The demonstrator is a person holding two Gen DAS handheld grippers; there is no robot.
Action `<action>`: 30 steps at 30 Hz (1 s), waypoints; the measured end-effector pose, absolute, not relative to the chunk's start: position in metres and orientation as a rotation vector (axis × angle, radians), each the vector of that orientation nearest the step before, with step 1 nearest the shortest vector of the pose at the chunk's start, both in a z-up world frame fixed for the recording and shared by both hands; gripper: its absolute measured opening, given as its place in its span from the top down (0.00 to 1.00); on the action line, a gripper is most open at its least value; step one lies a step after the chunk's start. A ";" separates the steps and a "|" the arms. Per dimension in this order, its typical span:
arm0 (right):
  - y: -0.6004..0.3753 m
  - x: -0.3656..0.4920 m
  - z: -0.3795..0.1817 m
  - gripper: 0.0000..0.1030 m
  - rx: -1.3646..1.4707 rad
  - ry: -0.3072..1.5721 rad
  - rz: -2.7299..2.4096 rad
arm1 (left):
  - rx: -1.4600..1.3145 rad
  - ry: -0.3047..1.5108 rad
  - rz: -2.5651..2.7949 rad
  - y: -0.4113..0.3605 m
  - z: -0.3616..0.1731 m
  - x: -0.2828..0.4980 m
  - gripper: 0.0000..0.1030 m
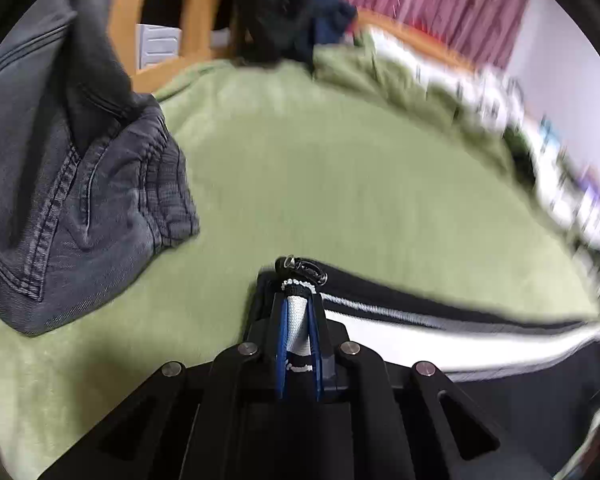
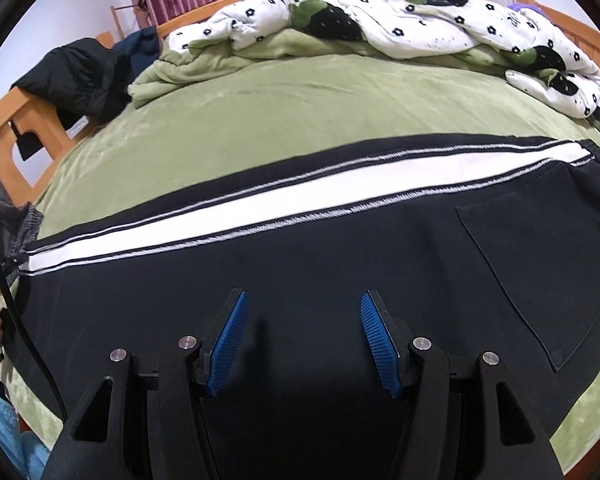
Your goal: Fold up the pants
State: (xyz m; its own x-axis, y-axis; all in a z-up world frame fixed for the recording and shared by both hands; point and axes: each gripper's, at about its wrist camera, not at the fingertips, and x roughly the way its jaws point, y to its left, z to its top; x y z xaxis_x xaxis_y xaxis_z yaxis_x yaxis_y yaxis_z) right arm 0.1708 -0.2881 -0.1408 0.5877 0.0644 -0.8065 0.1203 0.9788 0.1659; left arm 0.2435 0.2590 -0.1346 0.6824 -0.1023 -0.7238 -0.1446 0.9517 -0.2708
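Note:
Black pants (image 2: 340, 264) with a white side stripe (image 2: 260, 200) lie flat across the green bed cover (image 2: 260, 120), back pocket (image 2: 540, 264) at the right. My right gripper (image 2: 304, 304) is open just above the black cloth near its front edge, holding nothing. My left gripper (image 1: 299, 300) is shut on the striped leg end of the pants (image 1: 440, 332), with white and black cloth pinched between the blue pads (image 1: 283, 344). A small zip pull (image 1: 300, 270) sticks out past the fingertips. The left wrist view is blurred at the right.
Grey jeans (image 1: 80, 184) lie at the left on the green cover (image 1: 340, 168). A crumpled white flowered duvet (image 2: 400, 20) lies along the far side. A dark jacket (image 2: 80, 76) hangs over the wooden bed frame (image 2: 4, 128) at the left.

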 end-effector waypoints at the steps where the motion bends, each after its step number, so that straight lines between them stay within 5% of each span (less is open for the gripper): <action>1: -0.289 0.171 -0.142 0.44 0.215 0.943 -0.036 | -0.336 0.810 0.020 0.263 -0.133 0.242 0.90; 4: -0.291 0.174 -0.147 0.44 0.219 0.953 -0.036 | -0.335 0.911 0.070 0.267 -0.154 0.256 0.88; 6: -0.289 0.177 -0.153 0.44 0.210 0.979 -0.032 | -0.376 0.961 0.106 0.272 -0.165 0.257 0.70; 8: -0.286 0.178 -0.159 0.44 0.180 1.010 -0.030 | -0.400 0.996 0.167 0.280 -0.156 0.244 0.34; 20: -0.284 0.148 -0.138 0.44 0.244 0.904 -0.007 | -0.489 0.850 -0.053 0.214 -0.141 0.045 0.34; 24: -0.275 0.139 -0.123 0.44 0.190 0.832 -0.008 | -0.695 0.920 -0.086 0.198 -0.186 0.038 0.36; 30: -0.280 0.124 -0.121 0.44 0.200 0.847 0.006 | -0.768 0.752 0.186 0.242 -0.185 0.067 0.38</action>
